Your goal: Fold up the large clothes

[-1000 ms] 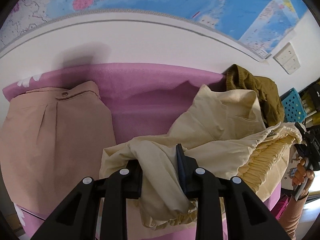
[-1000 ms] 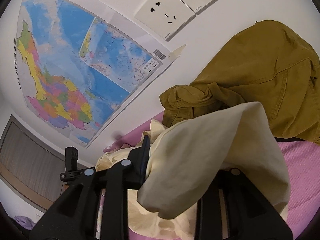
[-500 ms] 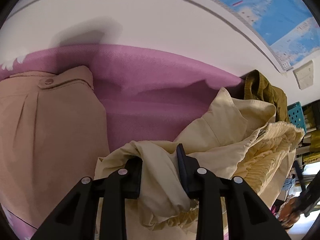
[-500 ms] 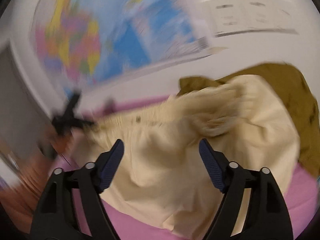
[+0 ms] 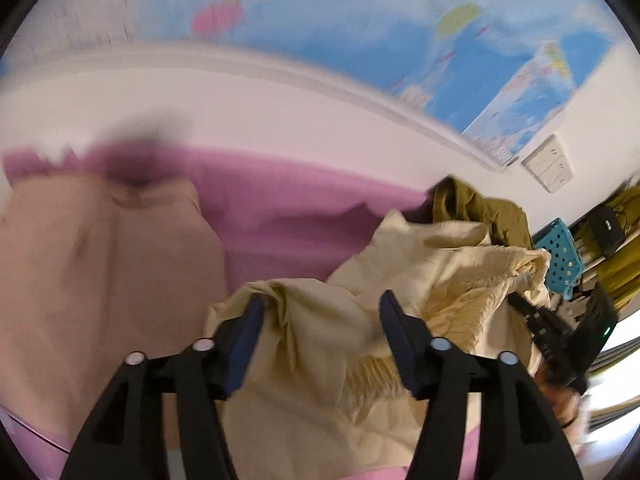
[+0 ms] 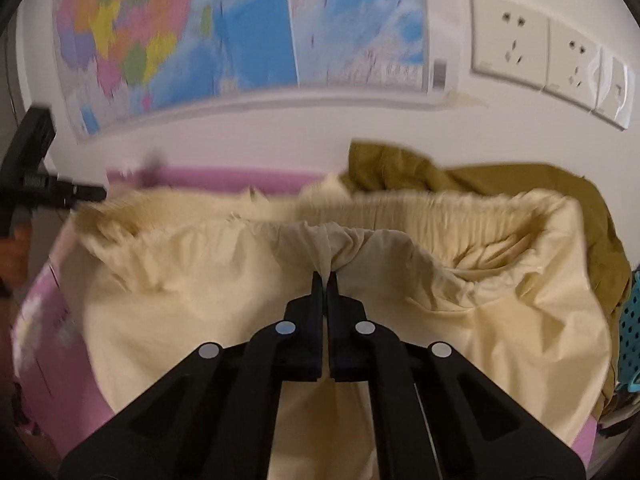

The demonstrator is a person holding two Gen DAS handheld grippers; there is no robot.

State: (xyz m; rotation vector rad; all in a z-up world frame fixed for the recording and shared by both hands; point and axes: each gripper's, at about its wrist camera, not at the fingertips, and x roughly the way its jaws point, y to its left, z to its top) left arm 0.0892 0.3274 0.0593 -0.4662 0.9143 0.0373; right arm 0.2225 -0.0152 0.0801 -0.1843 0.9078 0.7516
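A cream garment with an elastic waistband (image 5: pixel 420 280) lies crumpled on the pink cloth (image 5: pixel 288 216). My left gripper (image 5: pixel 320 316) is open, its jaws wide apart over a cream fold, holding nothing. In the right wrist view my right gripper (image 6: pixel 325 278) is shut on a pinch of the cream garment (image 6: pixel 400 300) just below its gathered waistband. The right gripper also shows in the left wrist view (image 5: pixel 560 332) at the garment's far right end. The left gripper shows at the left edge of the right wrist view (image 6: pixel 36 188).
A tan garment (image 5: pixel 100 280) lies flat at the left. An olive garment (image 6: pixel 500 180) is bunched by the wall behind the cream one. A map (image 6: pixel 240 32) and wall sockets (image 6: pixel 532 52) hang above. A blue perforated basket (image 5: pixel 560 256) stands at the right.
My left gripper opened and let go of the cream fold. My right gripper, open half a second ago, closed on the cream garment near its waistband.
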